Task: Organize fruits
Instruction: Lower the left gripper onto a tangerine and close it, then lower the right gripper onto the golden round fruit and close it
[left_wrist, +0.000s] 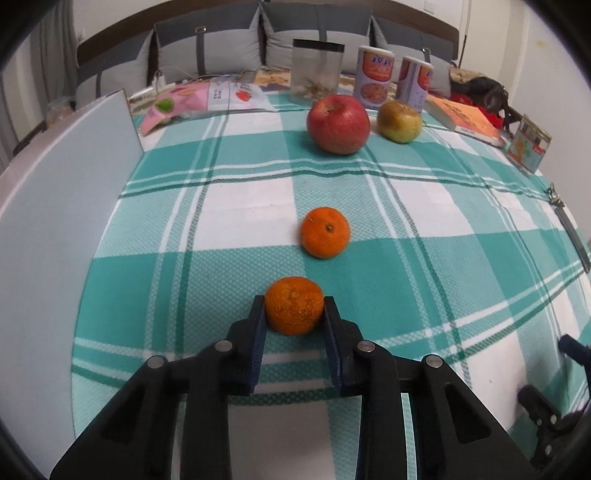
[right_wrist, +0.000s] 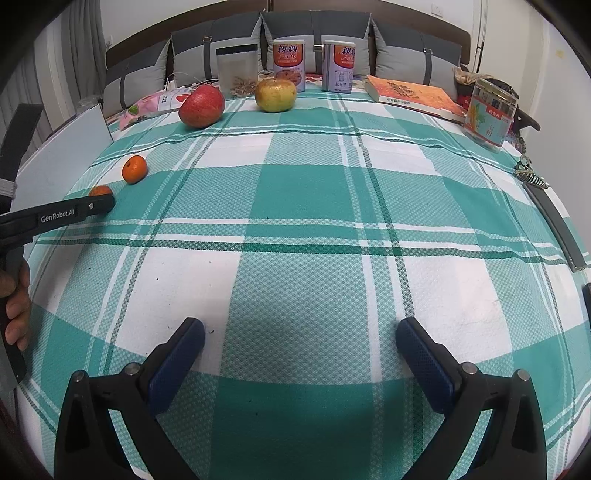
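Observation:
My left gripper (left_wrist: 294, 308) is shut on a small orange tangerine (left_wrist: 294, 305) that rests on the green-and-white checked cloth (left_wrist: 406, 280). A second tangerine (left_wrist: 325, 232) lies just beyond it. Farther back sit a red apple (left_wrist: 338, 123) and a yellow-green apple (left_wrist: 399, 122) side by side. In the right wrist view the left gripper (right_wrist: 105, 202) is at the far left, with the held tangerine (right_wrist: 99, 191), the second tangerine (right_wrist: 134, 169), the red apple (right_wrist: 202, 107) and the yellow-green apple (right_wrist: 276, 95) beyond. My right gripper (right_wrist: 300, 341) is open and empty over the cloth.
A white board (left_wrist: 62, 206) stands at the left edge. At the back are a clear jar (left_wrist: 317, 70), two cans (left_wrist: 375, 75), snack packets (left_wrist: 207, 98), an orange book (left_wrist: 467, 118) and a small box (left_wrist: 529, 142). A dark strap (right_wrist: 554, 221) lies at the right edge.

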